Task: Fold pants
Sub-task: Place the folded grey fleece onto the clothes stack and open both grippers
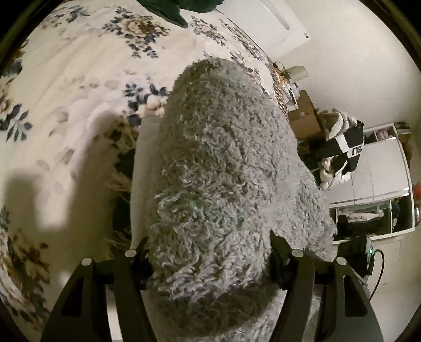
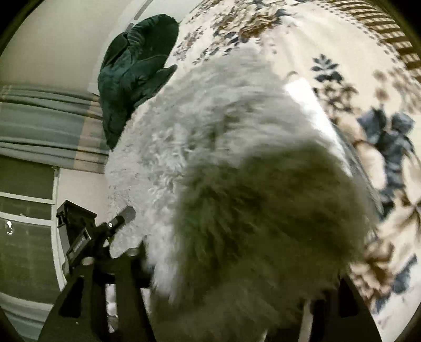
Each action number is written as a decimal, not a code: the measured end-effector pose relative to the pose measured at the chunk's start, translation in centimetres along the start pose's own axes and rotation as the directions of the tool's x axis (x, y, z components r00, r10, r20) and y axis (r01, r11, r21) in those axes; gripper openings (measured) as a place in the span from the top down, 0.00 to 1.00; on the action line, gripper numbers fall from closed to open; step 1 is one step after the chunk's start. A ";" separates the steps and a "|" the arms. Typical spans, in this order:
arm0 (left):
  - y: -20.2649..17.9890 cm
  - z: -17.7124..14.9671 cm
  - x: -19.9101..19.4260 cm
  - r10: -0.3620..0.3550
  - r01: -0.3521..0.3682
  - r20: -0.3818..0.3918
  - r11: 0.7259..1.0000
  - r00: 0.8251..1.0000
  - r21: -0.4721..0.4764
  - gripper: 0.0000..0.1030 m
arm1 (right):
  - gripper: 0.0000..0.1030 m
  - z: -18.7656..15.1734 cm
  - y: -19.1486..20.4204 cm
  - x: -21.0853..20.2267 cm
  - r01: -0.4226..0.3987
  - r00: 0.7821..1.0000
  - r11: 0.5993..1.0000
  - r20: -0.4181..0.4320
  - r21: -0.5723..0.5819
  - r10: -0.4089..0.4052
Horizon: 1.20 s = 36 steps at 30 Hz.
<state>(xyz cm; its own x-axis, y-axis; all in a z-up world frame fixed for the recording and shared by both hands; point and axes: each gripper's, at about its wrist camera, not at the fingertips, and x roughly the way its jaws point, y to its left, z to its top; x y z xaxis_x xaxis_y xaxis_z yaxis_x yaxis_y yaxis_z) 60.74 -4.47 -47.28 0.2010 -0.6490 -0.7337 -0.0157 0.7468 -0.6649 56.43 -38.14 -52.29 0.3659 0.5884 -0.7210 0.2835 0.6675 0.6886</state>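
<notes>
Grey fluffy fleece pants (image 1: 223, 157) are bunched into a thick roll above the floral bedspread (image 1: 65, 79). In the left wrist view my left gripper (image 1: 210, 252) has both black fingers pressed into the sides of the roll, shut on it. A white lining strip (image 1: 142, 171) shows along the roll's left edge. The right wrist view is blurred. There the pants (image 2: 223, 131) fill the space between the fingers of my right gripper (image 2: 242, 268) and cover its right finger. Whether its pads press on the fleece does not show.
A dark green garment (image 2: 136, 65) lies at the bed's far edge, also seen as a dark green garment (image 1: 168, 10). A black device (image 2: 79, 231) is at lower left. A heap of clothes (image 1: 342, 147) and white cabinets (image 1: 381, 171) stand beside the bed.
</notes>
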 end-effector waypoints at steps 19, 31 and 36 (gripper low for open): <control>-11.1 -6.1 -7.6 0.415 -0.471 0.238 0.837 0.878 0.277 0.07 | 0.00 -6.3 8.8 -11.3 0.598 0.784 0.788 0.315 -0.147 -0.536; -17.8 -12.7 -15.9 0.460 -0.581 0.384 0.753 0.801 0.310 0.06 | 0.00 -14.5 18.2 -21.0 0.673 0.701 0.713 0.476 -0.195 -0.531; -20.4 -15.9 -20.1 0.448 -0.598 0.441 0.745 0.778 0.296 0.06 | 0.00 -18.1 20.6 -25.7 0.655 0.702 0.727 0.522 -0.207 -0.484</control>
<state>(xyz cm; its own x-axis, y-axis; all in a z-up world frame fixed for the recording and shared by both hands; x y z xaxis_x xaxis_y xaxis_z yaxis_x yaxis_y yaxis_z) 41.48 -8.95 -21.20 0.5814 -0.1060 -0.8067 0.1585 0.9872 -0.0155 36.78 -31.30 -20.97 0.5829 -0.1481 -0.7990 0.2622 0.9649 0.0125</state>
